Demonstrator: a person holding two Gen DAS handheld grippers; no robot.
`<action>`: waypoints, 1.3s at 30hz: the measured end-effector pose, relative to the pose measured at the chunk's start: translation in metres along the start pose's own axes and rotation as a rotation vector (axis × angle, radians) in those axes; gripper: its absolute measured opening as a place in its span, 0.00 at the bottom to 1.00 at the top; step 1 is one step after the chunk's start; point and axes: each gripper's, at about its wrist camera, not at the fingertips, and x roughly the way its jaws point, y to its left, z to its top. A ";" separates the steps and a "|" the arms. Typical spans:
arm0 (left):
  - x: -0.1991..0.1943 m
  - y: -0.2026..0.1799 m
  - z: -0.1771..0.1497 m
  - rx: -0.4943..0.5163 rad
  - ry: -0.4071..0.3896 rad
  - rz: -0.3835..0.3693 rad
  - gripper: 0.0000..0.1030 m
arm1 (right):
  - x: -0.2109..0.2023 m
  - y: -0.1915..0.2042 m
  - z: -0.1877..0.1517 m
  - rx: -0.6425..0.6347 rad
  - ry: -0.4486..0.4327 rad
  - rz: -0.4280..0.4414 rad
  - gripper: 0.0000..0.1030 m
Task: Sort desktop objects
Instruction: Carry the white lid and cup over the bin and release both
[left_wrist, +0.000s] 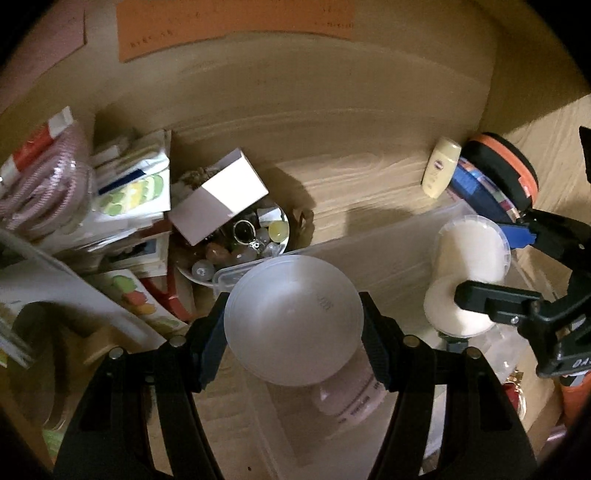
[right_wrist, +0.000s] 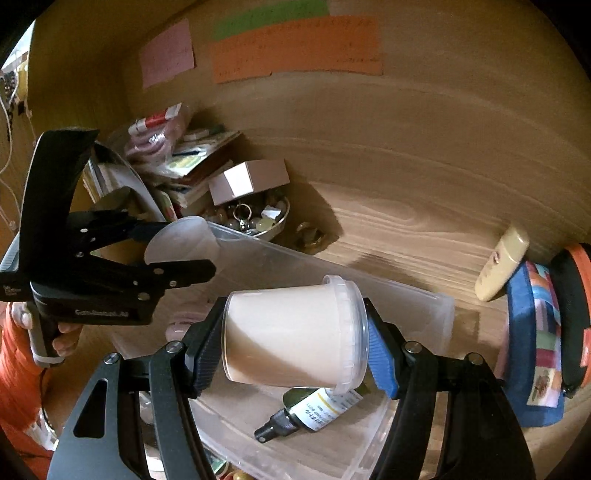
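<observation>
My left gripper (left_wrist: 293, 325) is shut on a frosted round plastic lid (left_wrist: 291, 317), held above a clear plastic bin (left_wrist: 369, 236). My right gripper (right_wrist: 295, 343) is shut on a clear tub of white cream (right_wrist: 291, 336), lying sideways over the same bin (right_wrist: 424, 314). In the left wrist view the tub (left_wrist: 469, 258) and right gripper (left_wrist: 491, 266) are at the right. In the right wrist view the left gripper (right_wrist: 177, 247) and lid (right_wrist: 181, 240) are at the left. A dark green spray bottle (right_wrist: 314, 410) and a pink bottle (left_wrist: 351, 402) lie in the bin.
A bowl of trinkets (left_wrist: 240, 243) with a white box (left_wrist: 221, 195) on it sits behind the bin. Books and a pink cord (left_wrist: 48, 181) pile at the left. A cream tube (left_wrist: 441, 166), a blue pouch (right_wrist: 535, 343) and an orange-black case (left_wrist: 506, 166) stand at the right.
</observation>
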 end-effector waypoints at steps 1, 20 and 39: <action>0.003 -0.001 0.000 0.003 0.004 0.000 0.63 | 0.002 0.000 0.001 -0.002 0.003 -0.001 0.62; 0.019 -0.020 -0.003 0.050 0.052 -0.012 0.55 | 0.025 0.000 -0.004 -0.036 0.076 -0.020 0.62; 0.005 -0.026 -0.004 0.062 0.024 0.009 0.64 | 0.031 0.017 -0.009 -0.136 0.127 -0.077 0.67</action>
